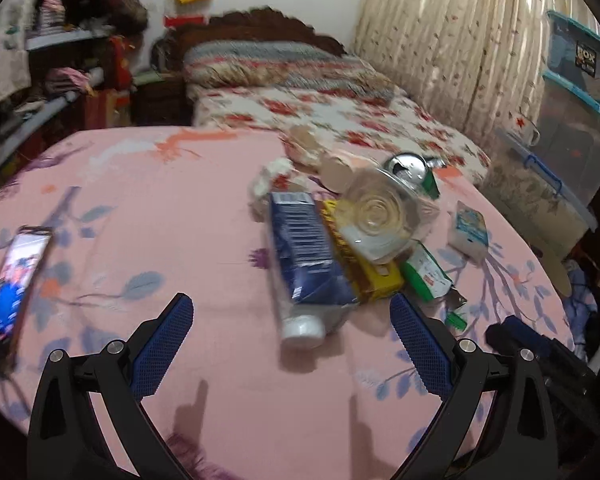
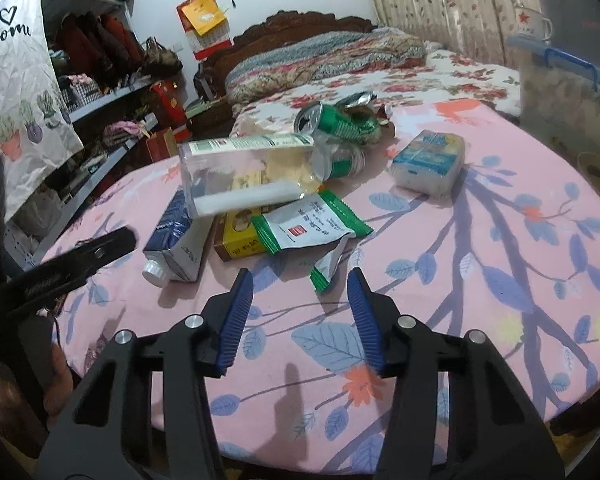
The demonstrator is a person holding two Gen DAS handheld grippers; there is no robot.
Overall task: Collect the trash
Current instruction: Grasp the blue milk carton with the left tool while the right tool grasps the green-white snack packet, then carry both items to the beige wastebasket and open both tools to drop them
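A heap of trash lies on the pink floral tablecloth (image 1: 160,200) (image 2: 500,280). It holds a blue carton with a white cap (image 1: 306,256) (image 2: 172,236), a yellow box (image 1: 364,264) (image 2: 236,236), a clear plastic jar (image 1: 378,216) (image 2: 252,172), a green-white wrapper (image 1: 428,276) (image 2: 312,228), a green can (image 1: 410,170) (image 2: 332,122) and a tissue pack (image 1: 470,230) (image 2: 430,160). My left gripper (image 1: 292,308) is open, just in front of the carton's cap. My right gripper (image 2: 300,280) is open, just short of the wrapper's torn end.
A phone (image 1: 14,280) lies at the table's left edge. A crumpled white tissue (image 1: 272,176) lies behind the carton. A bed (image 2: 380,76) stands beyond the table, shelves (image 2: 100,92) at left, plastic storage bins (image 1: 572,92) at right.
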